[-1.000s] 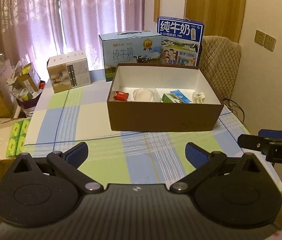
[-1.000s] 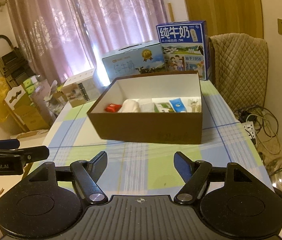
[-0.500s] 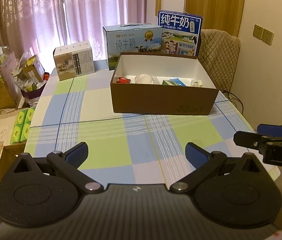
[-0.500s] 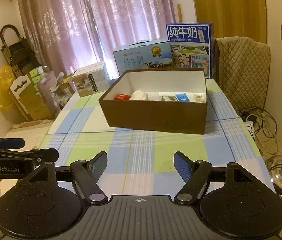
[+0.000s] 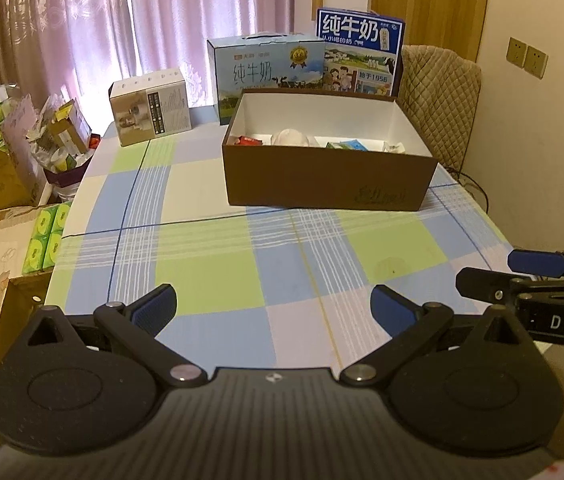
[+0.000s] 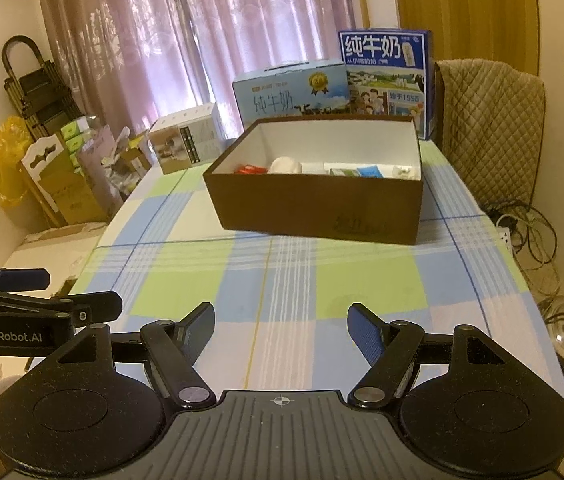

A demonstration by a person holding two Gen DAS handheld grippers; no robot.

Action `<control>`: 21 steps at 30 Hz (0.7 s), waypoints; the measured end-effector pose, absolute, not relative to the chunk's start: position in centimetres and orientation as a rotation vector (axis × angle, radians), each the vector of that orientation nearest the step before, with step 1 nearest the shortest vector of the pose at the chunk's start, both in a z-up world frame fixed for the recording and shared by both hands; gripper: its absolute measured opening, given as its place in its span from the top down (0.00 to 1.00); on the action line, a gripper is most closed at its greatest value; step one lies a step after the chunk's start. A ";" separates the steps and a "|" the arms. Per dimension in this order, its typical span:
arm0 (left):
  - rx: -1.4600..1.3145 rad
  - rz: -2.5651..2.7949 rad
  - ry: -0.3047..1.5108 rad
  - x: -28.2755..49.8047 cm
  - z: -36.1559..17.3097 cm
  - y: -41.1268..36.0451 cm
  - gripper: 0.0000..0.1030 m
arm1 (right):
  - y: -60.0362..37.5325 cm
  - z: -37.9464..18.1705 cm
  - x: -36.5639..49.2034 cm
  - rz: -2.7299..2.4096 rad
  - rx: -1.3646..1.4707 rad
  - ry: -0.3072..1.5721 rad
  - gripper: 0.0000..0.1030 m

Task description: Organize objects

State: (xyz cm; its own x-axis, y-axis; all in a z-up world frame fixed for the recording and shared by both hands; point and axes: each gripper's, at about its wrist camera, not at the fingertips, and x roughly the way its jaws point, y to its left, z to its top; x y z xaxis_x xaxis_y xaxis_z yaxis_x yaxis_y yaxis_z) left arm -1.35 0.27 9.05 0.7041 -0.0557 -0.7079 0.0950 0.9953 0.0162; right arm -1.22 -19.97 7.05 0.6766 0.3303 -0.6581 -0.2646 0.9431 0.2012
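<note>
Your left gripper (image 5: 273, 312) hangs over the near end of the checked tablecloth (image 5: 218, 280) with its blue-padded fingers (image 5: 154, 312) spread wide, nothing between them and nothing touching them. Your right gripper (image 6: 281, 330) sits just beside it at the same near edge, its fingers (image 6: 366, 334) likewise wide apart and holding nothing. Each gripper shows at the side of the other's view, level with it. The brown cardboard box (image 5: 328, 178) stands well ahead of both, toward the far half of the table, open at the top. Inside it, along the near wall, lie a red packet (image 6: 249, 169), a white rounded item (image 6: 286, 165), a green and a blue carton (image 6: 370, 171) and a small white piece at the right end. Behind the box stand two milk cartons (image 5: 266, 70), and a smaller white box (image 5: 150, 106) sits to the left of them.
</note>
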 end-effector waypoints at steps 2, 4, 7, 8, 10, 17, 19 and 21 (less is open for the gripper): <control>0.051 -0.076 0.789 -1.4 8.8 0.4 0.01 | -20.1 6.8 -1.3 0.337 0.092 0.760 0.31; 0.050 -0.070 0.793 -1.6 8.6 0.4 0.01 | -20.3 6.6 -1.4 0.340 0.096 0.762 0.31; 0.055 -0.066 0.800 -1.9 8.3 0.1 0.01 | -20.4 6.2 -1.5 0.340 0.106 0.765 0.31; 0.058 -0.066 0.803 -2.0 8.2 0.0 0.01 | -20.5 6.1 -1.5 0.339 0.107 0.766 0.31; 0.062 -0.064 0.806 -2.1 8.0 -0.1 0.01 | -20.6 5.8 -1.6 0.336 0.109 0.769 0.31; 0.064 -0.053 0.821 -1.8 7.3 -0.2 0.01 | -20.7 4.9 -1.8 0.343 0.103 0.783 0.31; 0.058 -0.049 0.825 -1.6 6.9 -0.2 0.01 | -20.7 4.7 -1.7 0.343 0.099 0.788 0.31; 0.059 -0.046 0.834 -1.3 6.5 -0.2 0.01 | -20.9 4.5 -1.6 0.336 0.107 0.794 0.31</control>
State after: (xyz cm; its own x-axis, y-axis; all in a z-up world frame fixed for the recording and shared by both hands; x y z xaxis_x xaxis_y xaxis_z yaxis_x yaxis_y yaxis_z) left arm -1.32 -0.20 6.54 0.6712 -0.0178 -0.7411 0.0639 0.9974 0.0339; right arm -1.57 -20.85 4.45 0.6515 0.3349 -0.6807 -0.2552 0.9418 0.2190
